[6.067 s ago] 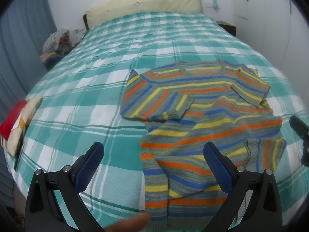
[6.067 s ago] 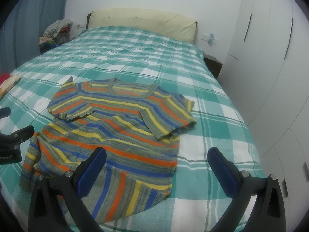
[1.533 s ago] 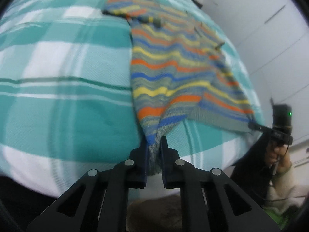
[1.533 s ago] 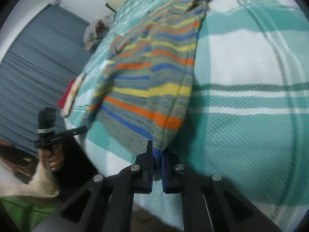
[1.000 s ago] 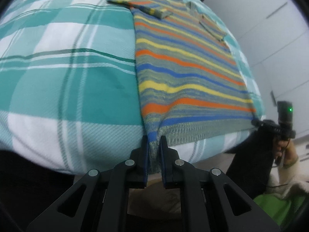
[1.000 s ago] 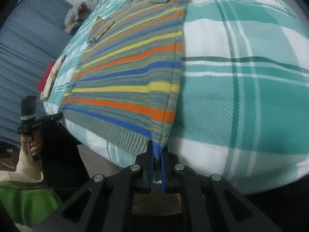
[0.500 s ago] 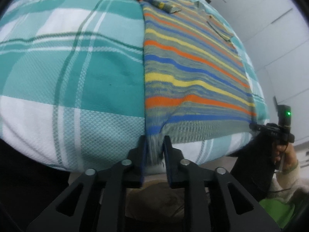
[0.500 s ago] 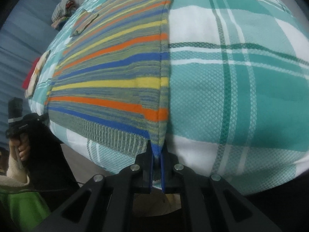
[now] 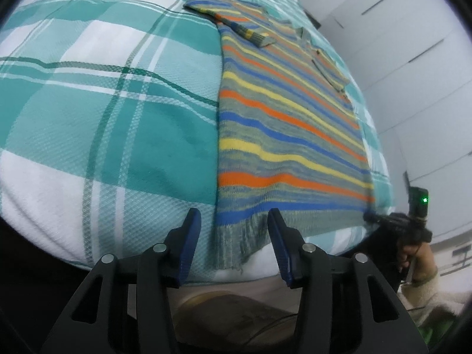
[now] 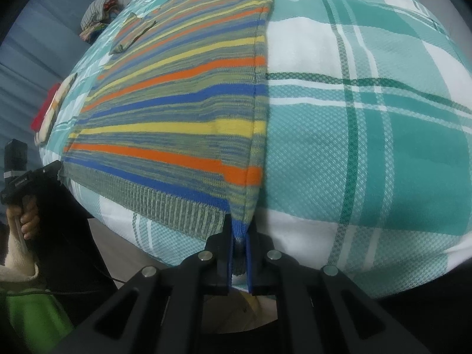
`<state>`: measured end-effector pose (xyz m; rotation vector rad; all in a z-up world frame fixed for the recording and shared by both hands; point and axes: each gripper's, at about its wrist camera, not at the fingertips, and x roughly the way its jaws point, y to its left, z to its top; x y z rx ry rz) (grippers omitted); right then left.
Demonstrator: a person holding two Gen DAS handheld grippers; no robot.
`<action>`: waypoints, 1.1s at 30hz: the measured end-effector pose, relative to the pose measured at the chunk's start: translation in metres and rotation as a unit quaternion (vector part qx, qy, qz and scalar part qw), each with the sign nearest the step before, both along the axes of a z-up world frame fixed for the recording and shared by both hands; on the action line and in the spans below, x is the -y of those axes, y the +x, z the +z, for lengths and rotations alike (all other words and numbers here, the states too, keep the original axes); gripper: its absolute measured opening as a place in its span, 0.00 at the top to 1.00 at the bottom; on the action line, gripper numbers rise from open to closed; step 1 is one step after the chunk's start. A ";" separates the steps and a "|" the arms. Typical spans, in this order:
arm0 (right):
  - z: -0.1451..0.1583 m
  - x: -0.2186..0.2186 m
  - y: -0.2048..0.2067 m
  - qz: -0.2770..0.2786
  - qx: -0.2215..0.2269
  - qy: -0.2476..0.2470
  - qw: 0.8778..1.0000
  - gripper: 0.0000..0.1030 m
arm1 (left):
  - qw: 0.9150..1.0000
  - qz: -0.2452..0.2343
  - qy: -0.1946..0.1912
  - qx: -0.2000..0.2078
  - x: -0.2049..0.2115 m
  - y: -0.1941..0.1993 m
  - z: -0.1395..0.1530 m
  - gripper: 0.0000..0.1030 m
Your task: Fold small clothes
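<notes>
1. Striped knit, orange/blue/yellow on grey-green: the sweater (image 9: 283,124) lies flat on the bed (image 9: 112,124), neck end far away, ribbed hem hanging over the near edge of the mattress.
2. Left gripper (image 9: 233,242) sits at the hem's left corner w/ blue pads well apart; the ribbed corner droops loose between them, not pinched.
3. Right gripper (image 10: 239,244) is clamped tight on the sweater's right hem corner, fabric bunched up btwn the two pads, blue stripe just above the pinch.
4. From the right wrist view the sweater (image 10: 177,94) stretches away to the left, its side seam running straight up from the pinched corner.
5. Both short sleeves are folded in over the body, one near the top-left of the garment in the left view.
6. Bed cover is teal-and-white check, lightly rippled beside the garment.
7. In the right wrist view the left gripper (image 10: 60,171) shows at the far hem corner, a hand (image 10: 26,215) wrapped round its handle.
8. In the left wrist view the right gripper (image 9: 368,216) shows at the opposite corner, green light on its body.
9. Background: clothes pile (image 10: 97,14) by the blue curtain (image 10: 26,53).
</notes>
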<state>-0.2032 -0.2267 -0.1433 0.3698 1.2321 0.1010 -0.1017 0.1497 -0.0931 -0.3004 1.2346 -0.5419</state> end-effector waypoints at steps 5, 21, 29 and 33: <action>0.000 0.000 0.001 0.005 -0.002 -0.011 1.000 0.94 | 0.999 0.009 0.053 -0.005 0.010 0.002 -0.006 0.97; 0.145 0.035 0.063 0.085 0.129 -0.252 0.955 0.43 | 0.960 0.023 0.182 0.211 0.042 0.018 0.104 0.12; 0.096 -0.013 0.252 0.196 0.167 -0.274 0.927 0.44 | 0.971 0.000 0.139 0.193 0.117 0.057 0.017 0.12; 0.039 -0.016 0.310 0.206 0.135 -0.289 0.925 0.44 | 0.968 -0.022 0.164 0.190 0.122 0.051 -0.008 0.12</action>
